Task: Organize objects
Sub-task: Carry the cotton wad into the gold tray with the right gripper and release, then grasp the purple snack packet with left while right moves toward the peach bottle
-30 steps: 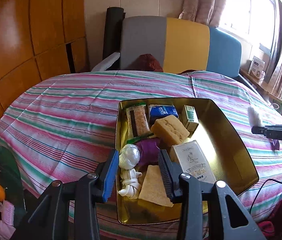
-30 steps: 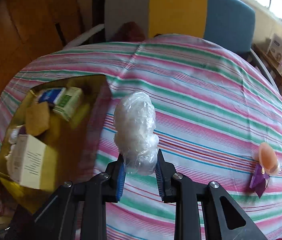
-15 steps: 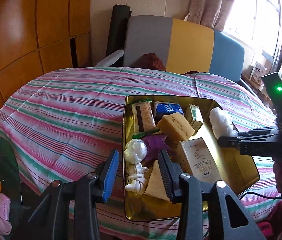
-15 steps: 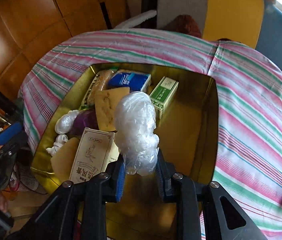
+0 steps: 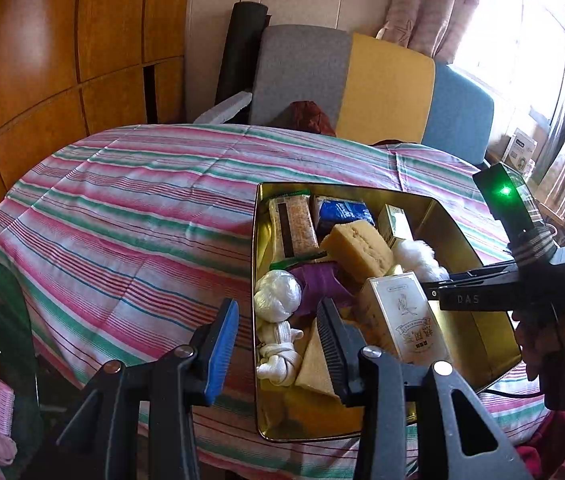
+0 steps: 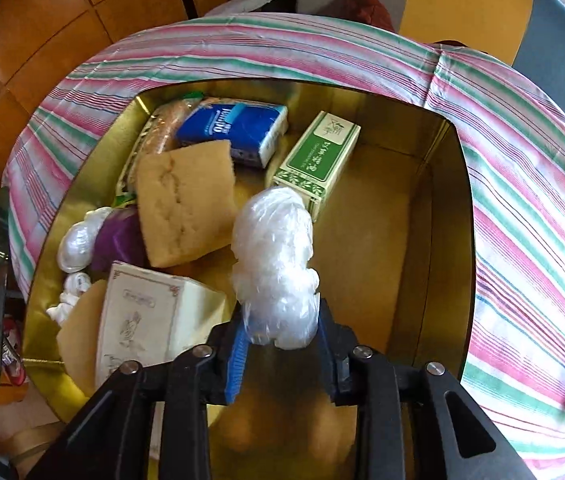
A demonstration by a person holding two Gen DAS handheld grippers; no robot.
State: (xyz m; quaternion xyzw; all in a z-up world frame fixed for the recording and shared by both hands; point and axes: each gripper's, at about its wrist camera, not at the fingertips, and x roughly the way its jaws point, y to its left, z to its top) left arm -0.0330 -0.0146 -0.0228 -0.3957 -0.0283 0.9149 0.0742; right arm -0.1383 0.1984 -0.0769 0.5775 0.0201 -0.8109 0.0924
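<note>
Over the gold tin (image 6: 434, 208), our right gripper (image 6: 280, 340) had just been opening, its pads barely touching the crumpled plastic bag (image 6: 274, 264) between them, low above the tin's bare floor beside the green box (image 6: 318, 156). Our left gripper (image 5: 278, 336) hung part open and empty at the tin's near edge. The light bag could cling to a pad and lift out again.

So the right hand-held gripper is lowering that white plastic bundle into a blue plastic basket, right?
Not quite: the right wrist view shows the right hand-held gripper lowering the white plastic bundle into a gold metal tin, not a blue plastic basket.
</note>
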